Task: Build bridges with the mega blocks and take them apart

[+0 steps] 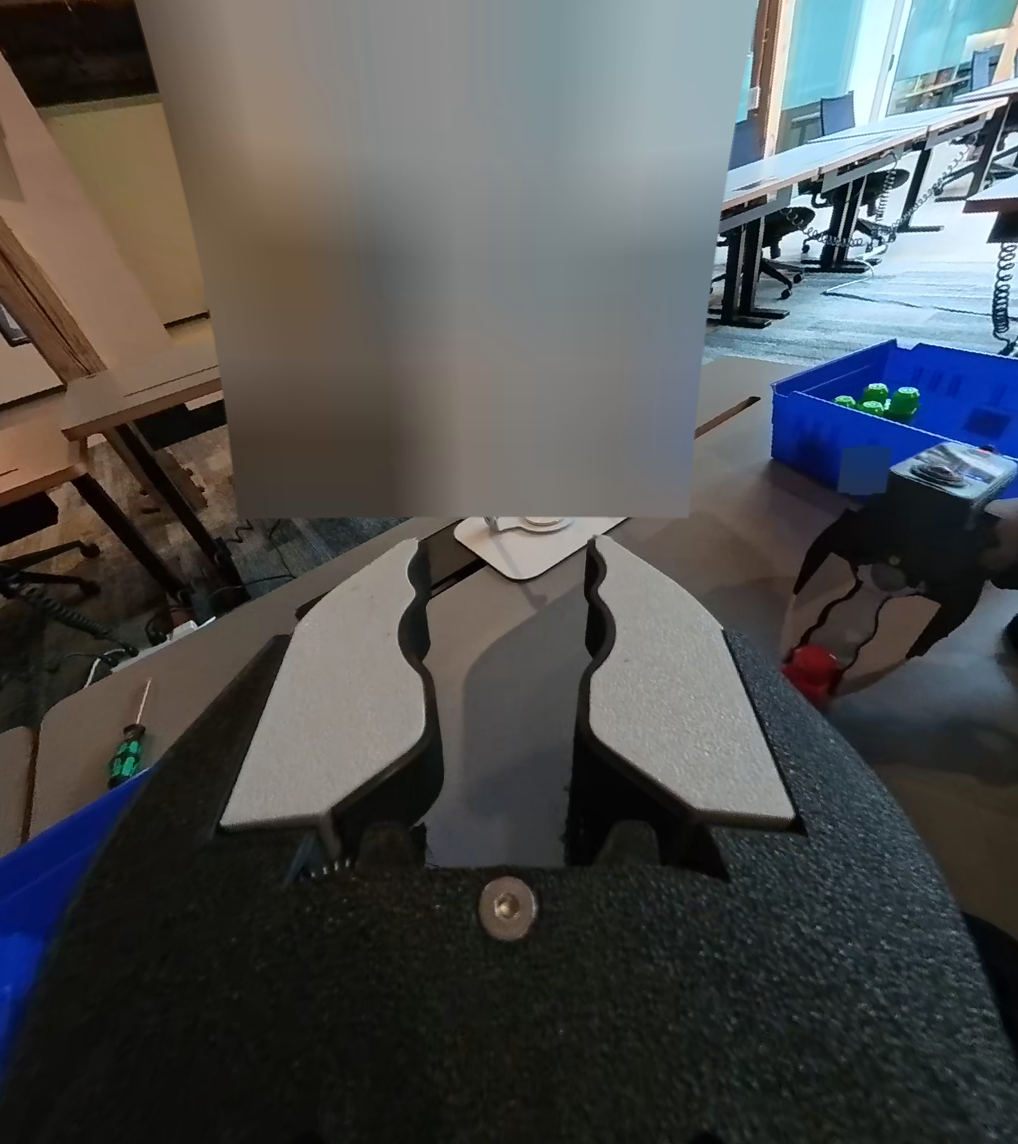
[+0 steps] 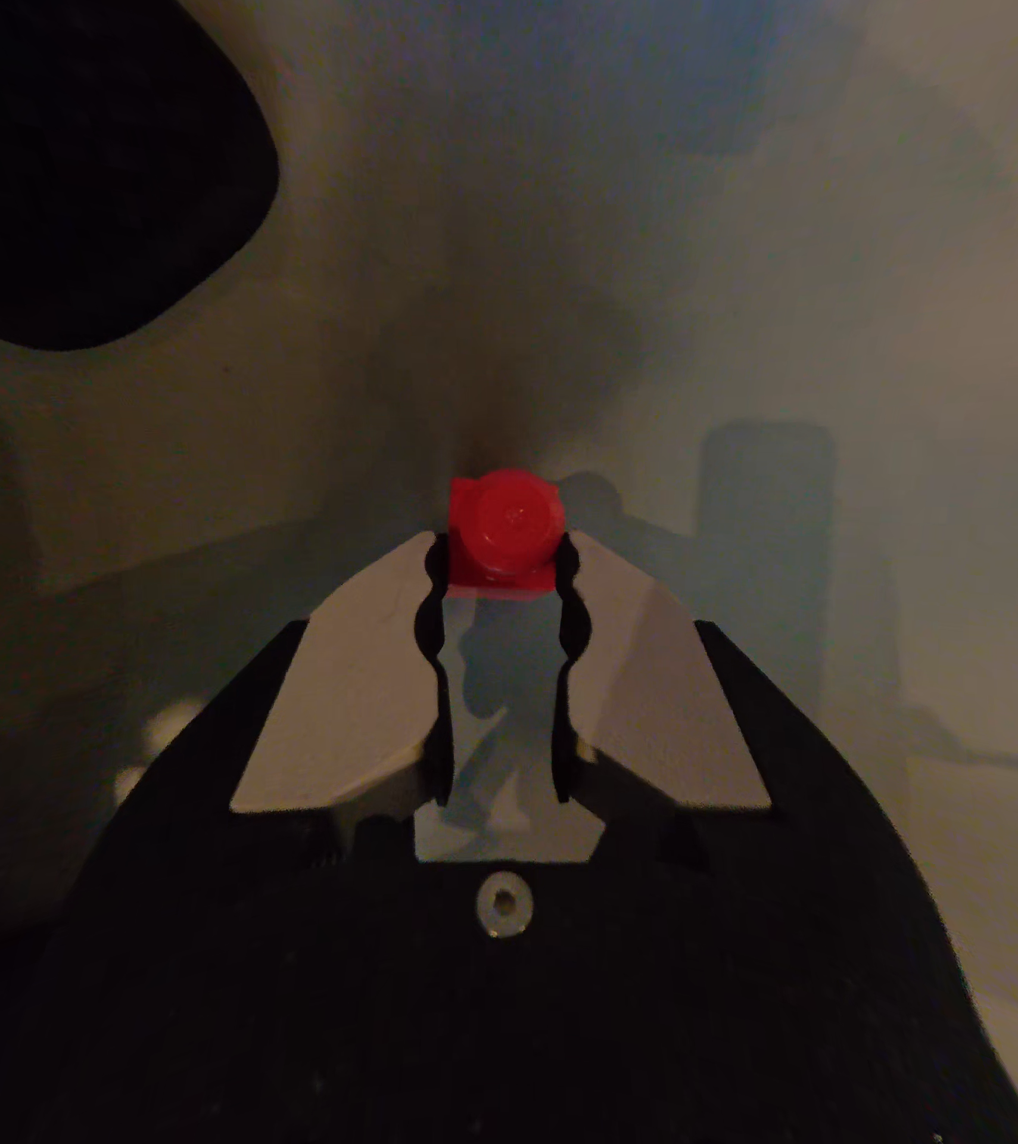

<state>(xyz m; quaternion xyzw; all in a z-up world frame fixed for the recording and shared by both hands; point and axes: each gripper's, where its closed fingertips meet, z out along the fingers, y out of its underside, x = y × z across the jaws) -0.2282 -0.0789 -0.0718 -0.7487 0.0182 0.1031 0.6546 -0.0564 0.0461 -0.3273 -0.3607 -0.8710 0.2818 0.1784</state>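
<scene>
Between the tips of our right gripper (image 2: 506, 557) sits a single red block (image 2: 503, 538), a one-stud piece standing stud-up on the desk (image 2: 741, 309). The jaws flank its two side walls and look to be touching them, so we judge them to be pinching the block, though we cannot tell how firm the squeeze is. In the left wrist view the same right gripper (image 1: 846, 665) points down at the red block (image 1: 811, 671) on the right side of the desk (image 1: 741, 557).

Our left gripper (image 1: 503, 576) hovers over the desk with its jaws spread and nothing between them.

Farther off to the right, a blue bin (image 1: 815, 427) holds green blocks (image 1: 880, 401). A green-handled screwdriver (image 1: 132, 746) lies on the near left of the desk, well apart from the work.

We expect the block to be light, hollow, stiff plastic with smooth, somewhat slippery walls. It should not crush, but it could twist or pop out of a shallow pinch. The flat opposite side walls, low on the body and below the stud, look like the best place to hold it. Gripping the round stud would invite slipping. Pressing it onto another block will need a straight downward push.
</scene>
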